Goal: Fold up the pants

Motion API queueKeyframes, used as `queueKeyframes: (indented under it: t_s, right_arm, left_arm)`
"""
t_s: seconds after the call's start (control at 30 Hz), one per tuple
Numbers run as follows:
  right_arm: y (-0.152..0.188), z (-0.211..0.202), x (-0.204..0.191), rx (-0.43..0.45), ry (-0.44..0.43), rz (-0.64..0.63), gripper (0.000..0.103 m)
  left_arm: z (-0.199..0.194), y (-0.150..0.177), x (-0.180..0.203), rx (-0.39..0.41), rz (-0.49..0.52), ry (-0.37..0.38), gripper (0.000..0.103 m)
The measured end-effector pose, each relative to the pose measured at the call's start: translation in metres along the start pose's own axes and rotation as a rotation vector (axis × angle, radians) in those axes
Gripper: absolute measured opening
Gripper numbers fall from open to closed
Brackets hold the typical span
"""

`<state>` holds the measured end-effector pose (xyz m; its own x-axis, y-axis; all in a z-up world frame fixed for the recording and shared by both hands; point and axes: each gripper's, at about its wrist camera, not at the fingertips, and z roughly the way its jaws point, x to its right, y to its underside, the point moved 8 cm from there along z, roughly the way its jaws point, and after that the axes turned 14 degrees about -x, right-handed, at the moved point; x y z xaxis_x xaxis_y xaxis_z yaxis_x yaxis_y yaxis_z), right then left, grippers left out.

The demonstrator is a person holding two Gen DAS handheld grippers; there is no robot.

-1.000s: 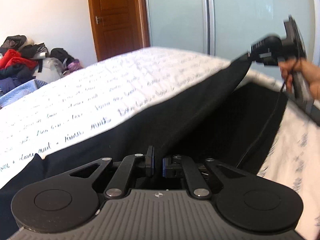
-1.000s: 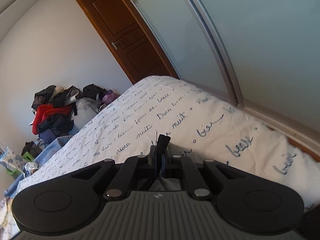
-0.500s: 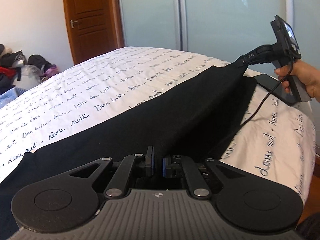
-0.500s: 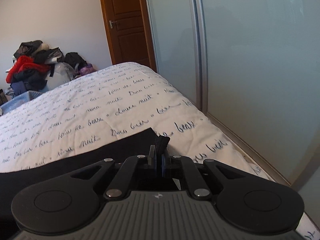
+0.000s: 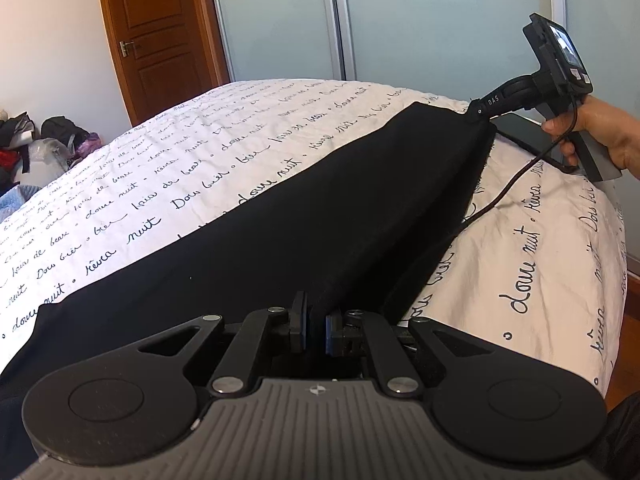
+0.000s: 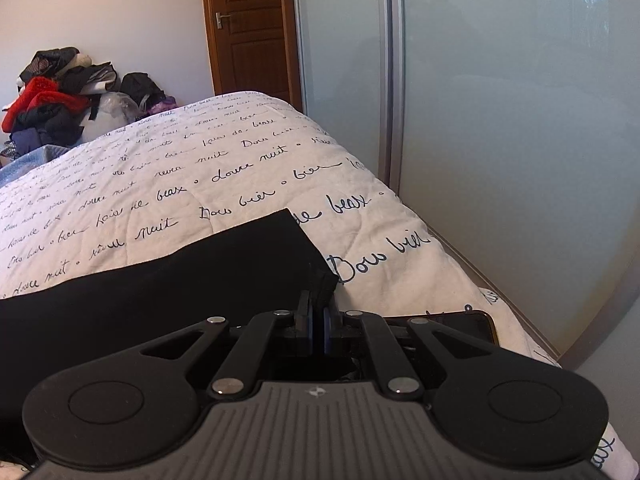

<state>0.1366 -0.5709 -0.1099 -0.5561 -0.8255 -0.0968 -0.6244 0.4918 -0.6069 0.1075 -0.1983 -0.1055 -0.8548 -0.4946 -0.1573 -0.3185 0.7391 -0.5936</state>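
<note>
Black pants [image 5: 304, 216] lie stretched in a long band across a white bedspread [image 5: 168, 184] printed with dark script. My left gripper [image 5: 316, 326] is shut on the near end of the cloth. At the far end my right gripper [image 5: 476, 114], held by a hand [image 5: 600, 132], is shut on the corner of the pants. In the right wrist view the right gripper [image 6: 318, 320] pinches that corner, and the pants [image 6: 168, 284] run off to the left over the bedspread [image 6: 224, 168].
A dark phone [image 6: 468, 326] lies on the bed just right of the right gripper, also visible as the phone [image 5: 524, 130] in the left view. Frosted sliding wardrobe doors [image 6: 500, 100] line the right. A wooden door [image 5: 160, 36] and a clothes pile [image 6: 60, 96] stand behind the bed.
Both grippers have come down toward the bed with the pants held between them. The raised, tented cloth now lies flat on the bedspread. Both wrists rolled level.
</note>
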Motion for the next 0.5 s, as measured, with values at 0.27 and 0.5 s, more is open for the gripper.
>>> queueKeyframes:
  t_s: [0.27,0.5]
  right_arm:
    - [0.003,0.000,0.003,-0.018,0.010,-0.004,0.006]
    - [-0.003,-0.023,0.009,0.055,0.117,-0.019,0.026]
  left_arm:
    - [0.003,0.001,0.005,-0.018,0.024,-0.003,0.015]
    - [-0.003,0.005,0.011,-0.017,0.025,0.062,0.027]
